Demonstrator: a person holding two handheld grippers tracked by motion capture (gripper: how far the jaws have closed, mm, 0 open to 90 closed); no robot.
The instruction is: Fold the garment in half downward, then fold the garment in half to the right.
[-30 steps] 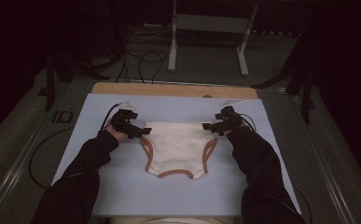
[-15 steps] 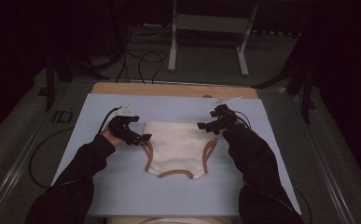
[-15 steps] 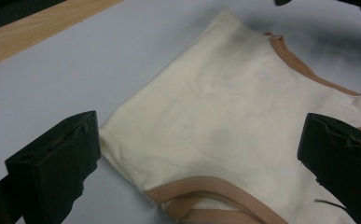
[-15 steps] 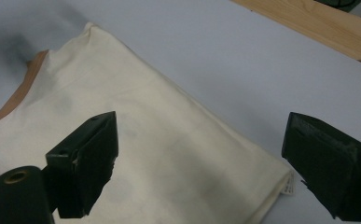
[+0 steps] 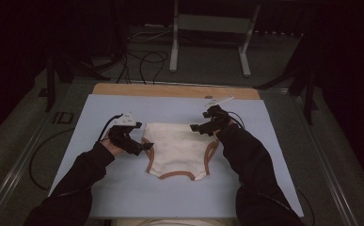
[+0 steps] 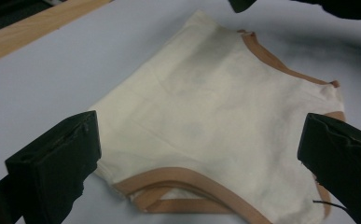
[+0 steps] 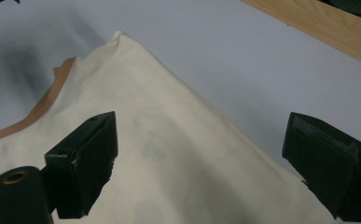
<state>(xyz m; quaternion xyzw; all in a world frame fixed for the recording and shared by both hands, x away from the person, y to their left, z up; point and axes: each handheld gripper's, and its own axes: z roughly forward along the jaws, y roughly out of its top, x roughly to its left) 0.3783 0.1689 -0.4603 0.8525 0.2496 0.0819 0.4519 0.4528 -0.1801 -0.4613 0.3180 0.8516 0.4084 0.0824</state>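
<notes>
Lying flat mid-table on the pale blue mat (image 5: pixel 179 197) is a cream garment (image 5: pixel 177 148) with tan trim. The left gripper (image 5: pixel 144 147) sits at its 9 o'clock edge, jaws spread wide. The right gripper (image 5: pixel 197 128) is up at its 1 o'clock corner, jaws also wide apart, gripping nothing.

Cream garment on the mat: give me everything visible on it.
The garment is a small cream piece that looks like soft woven or knit cloth, edged with tan-brown binding along its curved openings. It lies flat and spread on the pale blue mat, wide end toward the far side, narrow end toward the person. The cloth shows faint creases. The left gripper and the right gripper sit at its two upper corners, jaws open over the cloth and not closed on it.
</notes>
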